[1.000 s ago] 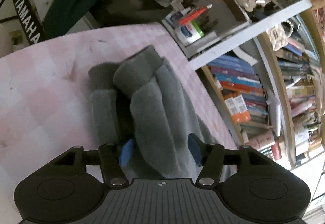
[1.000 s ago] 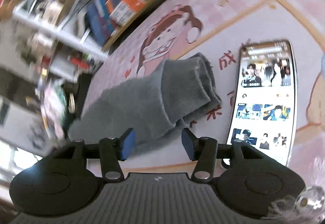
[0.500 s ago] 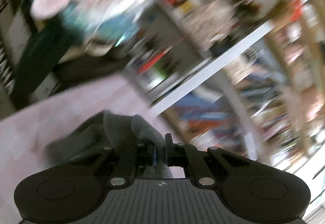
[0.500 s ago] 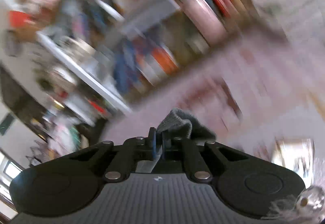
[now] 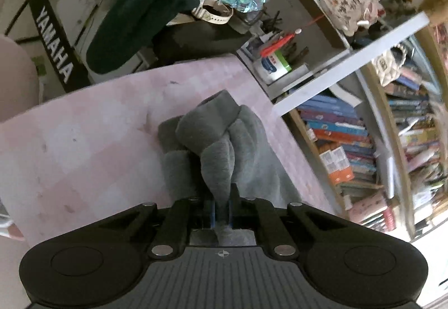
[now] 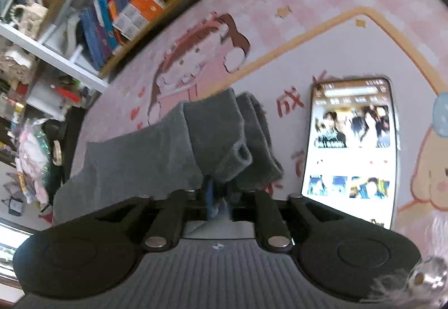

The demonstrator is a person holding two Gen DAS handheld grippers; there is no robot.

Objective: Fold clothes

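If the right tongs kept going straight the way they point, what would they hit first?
The right tongs, shut on the grey knitted garment, would push into its bunched cuff first; beyond lies the pink cartoon-printed mat. Depth is uncertain.

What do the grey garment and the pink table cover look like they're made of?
Grey garment: soft knit, probably fleecy cotton or wool blend; fuzzy matte nap, ribbed cuff. Pink table cover: likely smooth printed vinyl or coated fabric; flat, cartoon print, faint sheen.

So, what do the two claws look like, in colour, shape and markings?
Both look alike. The left claw has a black body with a ribbed grey middle, two round discs at the sides, silver screws, a small cross mark and blue pads. The right claw is the same, with a small white logo.
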